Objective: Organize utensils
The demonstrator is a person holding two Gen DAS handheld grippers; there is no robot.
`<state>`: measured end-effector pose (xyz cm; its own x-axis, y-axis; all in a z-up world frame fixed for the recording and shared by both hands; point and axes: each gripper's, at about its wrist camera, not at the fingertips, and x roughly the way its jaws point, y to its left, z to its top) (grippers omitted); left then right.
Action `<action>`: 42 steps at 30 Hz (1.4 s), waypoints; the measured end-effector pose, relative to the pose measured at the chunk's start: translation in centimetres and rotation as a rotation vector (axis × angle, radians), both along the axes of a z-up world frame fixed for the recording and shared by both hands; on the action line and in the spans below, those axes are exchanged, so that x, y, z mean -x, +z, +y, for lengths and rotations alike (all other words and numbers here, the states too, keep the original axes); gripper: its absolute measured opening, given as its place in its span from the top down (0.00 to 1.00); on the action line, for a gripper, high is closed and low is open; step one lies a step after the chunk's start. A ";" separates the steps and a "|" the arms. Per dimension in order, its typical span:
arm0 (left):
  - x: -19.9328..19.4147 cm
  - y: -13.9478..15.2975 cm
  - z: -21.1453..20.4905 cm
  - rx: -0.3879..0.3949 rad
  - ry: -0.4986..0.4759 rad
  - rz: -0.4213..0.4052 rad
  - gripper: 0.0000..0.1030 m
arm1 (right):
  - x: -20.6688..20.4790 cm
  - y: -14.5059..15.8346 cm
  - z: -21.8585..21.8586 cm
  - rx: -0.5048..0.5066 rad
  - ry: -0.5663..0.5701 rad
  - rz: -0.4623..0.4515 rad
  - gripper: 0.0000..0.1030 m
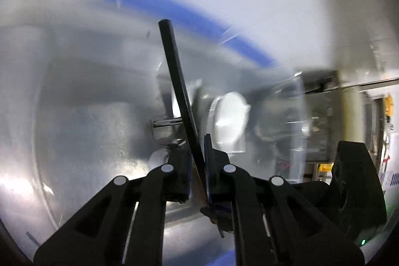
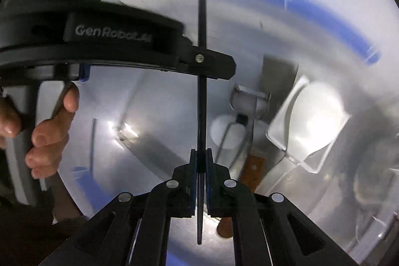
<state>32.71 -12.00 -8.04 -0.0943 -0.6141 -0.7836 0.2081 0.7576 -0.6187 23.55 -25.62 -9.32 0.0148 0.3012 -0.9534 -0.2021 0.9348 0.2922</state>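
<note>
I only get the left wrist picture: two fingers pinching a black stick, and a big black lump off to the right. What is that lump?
Observer: That is the right gripper. In its own view, its fingers are shut on a black stick as well.
Operator: Who carries the left one?
Observer: A bare hand is wrapped round the handle of the left gripper.
Operator: Is anything written on it?
Observer: Yes, pale lettering on its side reads "GenRobot.AI".
</note>
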 end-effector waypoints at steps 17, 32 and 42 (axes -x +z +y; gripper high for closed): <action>1.3 0.9 1.6 -0.025 0.036 0.025 0.59 | 1.8 1.7 -1.5 -0.005 -0.135 -0.006 0.79; 20.9 10.3 29.3 -0.078 0.470 -0.324 0.36 | 20.6 -3.1 25.3 -0.073 0.314 0.024 0.63; 27.1 0.8 38.0 -0.146 0.663 -0.062 0.36 | 20.7 -7.0 31.2 0.087 0.280 -0.001 0.63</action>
<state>5.57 26.01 -7.22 0.3137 -0.4135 -0.8548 -0.2974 0.8121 -0.5020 2.85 5.54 -16.35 -0.0562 0.2106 -0.9760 -0.4560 0.8642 0.2127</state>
